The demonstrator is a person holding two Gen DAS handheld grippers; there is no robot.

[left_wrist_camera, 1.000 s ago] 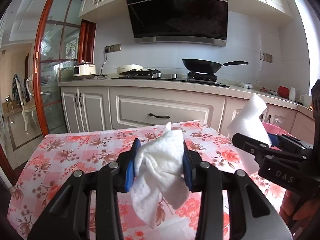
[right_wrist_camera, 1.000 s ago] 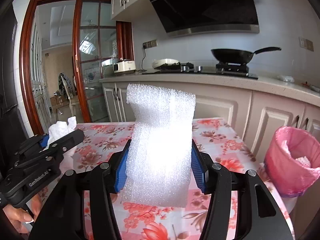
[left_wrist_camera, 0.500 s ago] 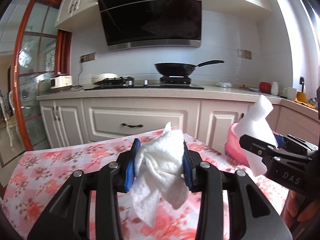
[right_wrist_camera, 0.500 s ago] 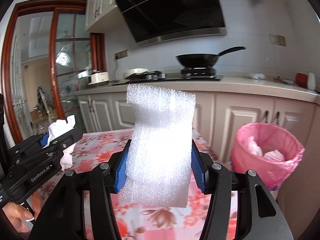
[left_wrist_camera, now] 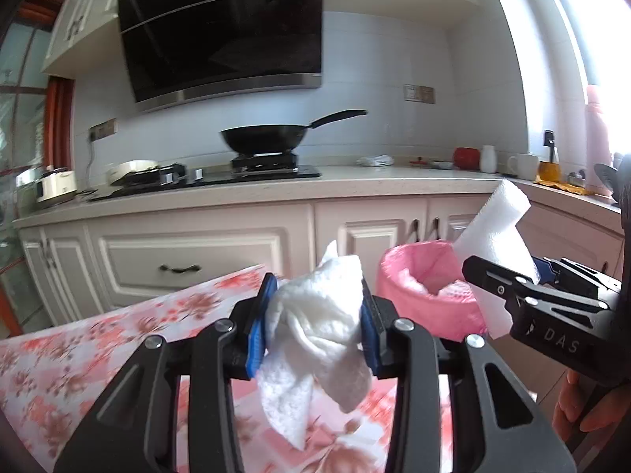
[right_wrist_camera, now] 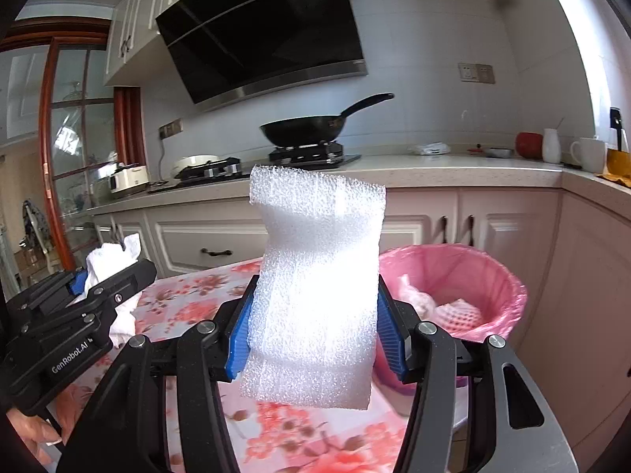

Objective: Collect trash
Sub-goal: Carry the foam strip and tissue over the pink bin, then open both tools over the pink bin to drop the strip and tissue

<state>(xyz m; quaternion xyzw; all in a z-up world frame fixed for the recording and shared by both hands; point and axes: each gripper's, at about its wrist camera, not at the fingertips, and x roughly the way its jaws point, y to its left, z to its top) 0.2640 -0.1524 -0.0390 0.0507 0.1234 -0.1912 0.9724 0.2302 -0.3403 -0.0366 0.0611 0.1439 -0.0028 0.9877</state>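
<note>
Farthest left, the left gripper [left_wrist_camera: 314,323] points level over the table [left_wrist_camera: 79,354] with its floral cloth, its blue pads pressed in from nine and three o'clock on a crumpled white paper towel [left_wrist_camera: 315,339], which bulges up between them and hangs loose below. In the right wrist view this same gripper [right_wrist_camera: 106,276] enters from nine o'clock, the towel [right_wrist_camera: 112,256] bunched at its tip and a bit of the person's hand under it at seven o'clock.

Next along, the right gripper [right_wrist_camera: 313,327] is held level and just beside the left, its pads closed from either side on a white foam sheet [right_wrist_camera: 315,291] standing upright and slightly curled, its lower edge hanging over the table edge. From the left wrist view it comes in at three o'clock [left_wrist_camera: 508,276], the foam [left_wrist_camera: 493,244] leaning toward eleven.

At the right, beyond the table's far corner, stands the pink-lined trash bin [right_wrist_camera: 508,287], with pale scraps inside, probably foam netting, though the view is soft.
</note>
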